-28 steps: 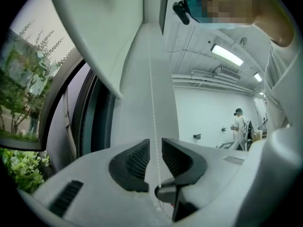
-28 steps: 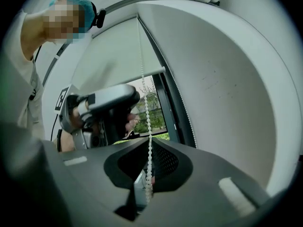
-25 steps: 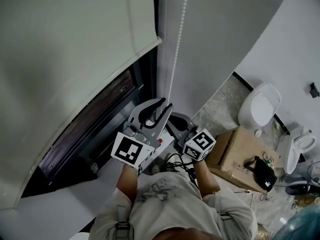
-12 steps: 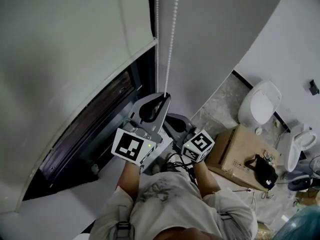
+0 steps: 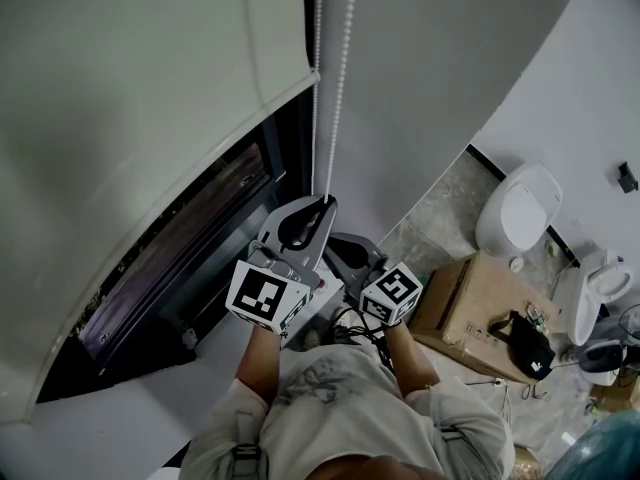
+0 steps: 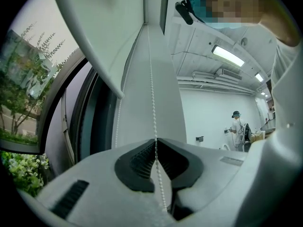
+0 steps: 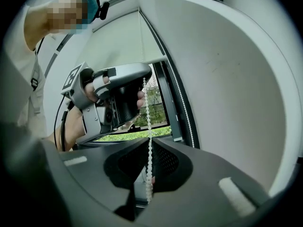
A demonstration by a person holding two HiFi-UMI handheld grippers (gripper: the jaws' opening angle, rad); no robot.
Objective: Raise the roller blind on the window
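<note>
The white roller blind (image 5: 150,78) hangs over the upper part of the window, its bottom bar (image 5: 290,93) slanting across the glass. A white bead chain (image 5: 335,78) drops in two strands beside the frame. My left gripper (image 5: 326,200) is shut on one strand, which runs straight up from its tips (image 6: 155,140) in the left gripper view. Just below and to the right, my right gripper (image 5: 343,246) is shut on the same chain (image 7: 147,109), gripped at its tips (image 7: 150,140). The other strand (image 7: 182,103) hangs free along the wall.
The dark window frame (image 5: 200,238) and white sill (image 5: 150,398) lie below the blind. On the floor to the right are a cardboard box (image 5: 470,303) with a black bag (image 5: 528,346) and two toilets (image 5: 520,213). A person (image 6: 236,123) stands far back in the room.
The left gripper, open around the chain a second ago, has closed on it. The right gripper has kept its hold below.
</note>
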